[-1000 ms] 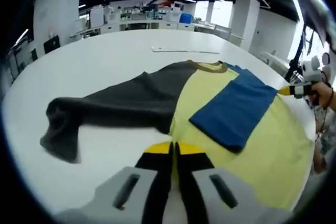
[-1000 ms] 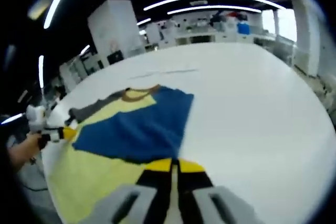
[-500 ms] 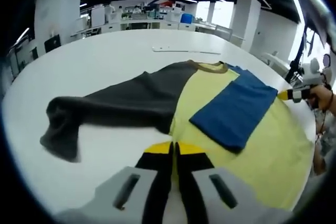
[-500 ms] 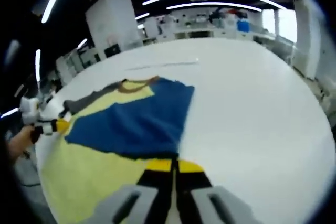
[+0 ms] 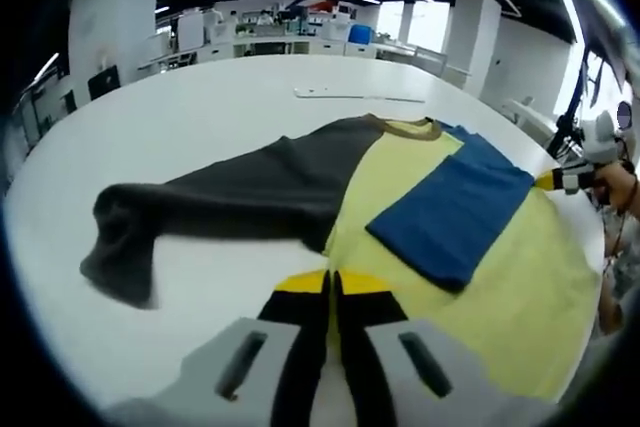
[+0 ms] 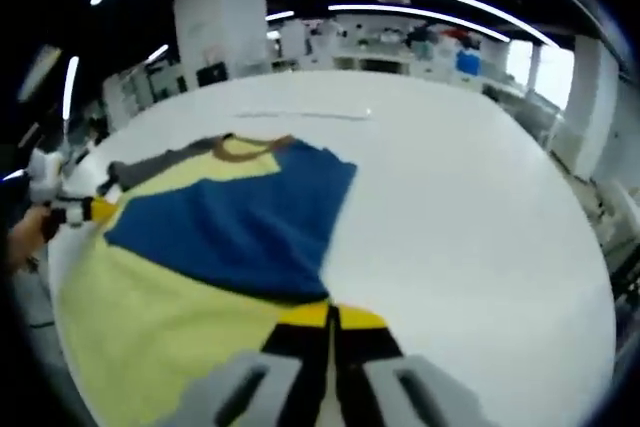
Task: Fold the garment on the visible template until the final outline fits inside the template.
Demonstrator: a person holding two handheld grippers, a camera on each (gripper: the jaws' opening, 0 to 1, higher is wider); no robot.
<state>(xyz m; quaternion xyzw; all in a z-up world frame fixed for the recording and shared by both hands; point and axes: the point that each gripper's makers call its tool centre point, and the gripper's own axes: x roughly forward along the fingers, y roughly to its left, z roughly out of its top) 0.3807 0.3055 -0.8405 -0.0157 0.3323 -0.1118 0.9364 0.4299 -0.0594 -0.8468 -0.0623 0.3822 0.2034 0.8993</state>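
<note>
Garment [image 5: 400, 247] half folded on a white table [image 5: 200, 117]: its blue sleeve [image 5: 450, 212] lies across the yellow body, while the dark sleeve [image 5: 220, 197] stretches flat to the side, apparently awaiting the matching fold. Both the left gripper [image 5: 331, 292] and right gripper [image 6: 331, 322] hover with jaws pressed together, holding nothing, just off the hem. No separate template can be made out.

No legible text, label, brand or number anywhere.
</note>
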